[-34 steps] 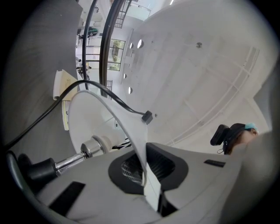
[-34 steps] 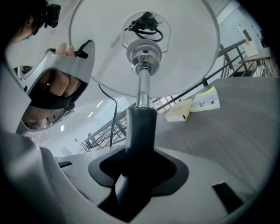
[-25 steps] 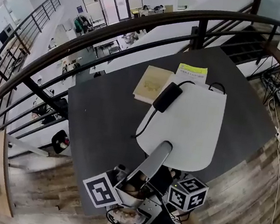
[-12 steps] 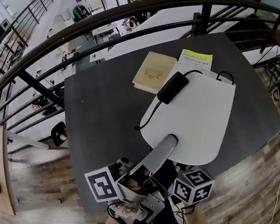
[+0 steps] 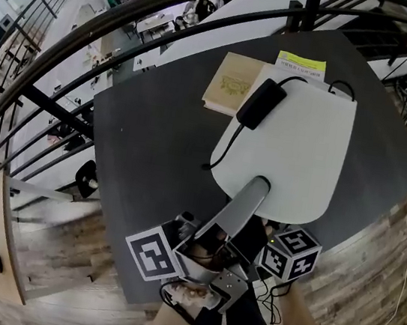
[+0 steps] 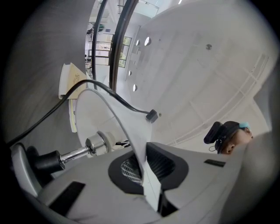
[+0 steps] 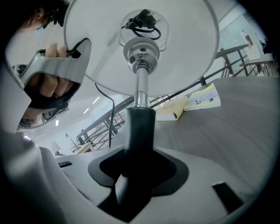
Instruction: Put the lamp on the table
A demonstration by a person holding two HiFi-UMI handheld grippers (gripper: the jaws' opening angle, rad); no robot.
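Observation:
A lamp with a white shade (image 5: 301,146) hangs over the near part of the dark table (image 5: 153,143). A black power adapter (image 5: 262,102) and its cable lie on top of the shade. My left gripper (image 5: 254,196) (image 6: 146,173) is shut on the thin rim of the shade (image 6: 109,113). My right gripper (image 7: 138,173) is shut on the lamp's black stem (image 7: 140,127), just below the chrome neck (image 7: 140,89); in the head view only its marker cube (image 5: 292,256) shows below the shade. The lamp's base is hidden.
A tan book (image 5: 233,83) and a yellow-topped paper (image 5: 302,61) lie at the table's far side, partly under the shade. A dark curved railing (image 5: 96,21) runs behind the table. Wood floor (image 5: 366,288) with loose cables lies to the right.
Both grippers and the lamp have sunk a little toward the table, keeping their holds. The shade now covers more of the paper and book.

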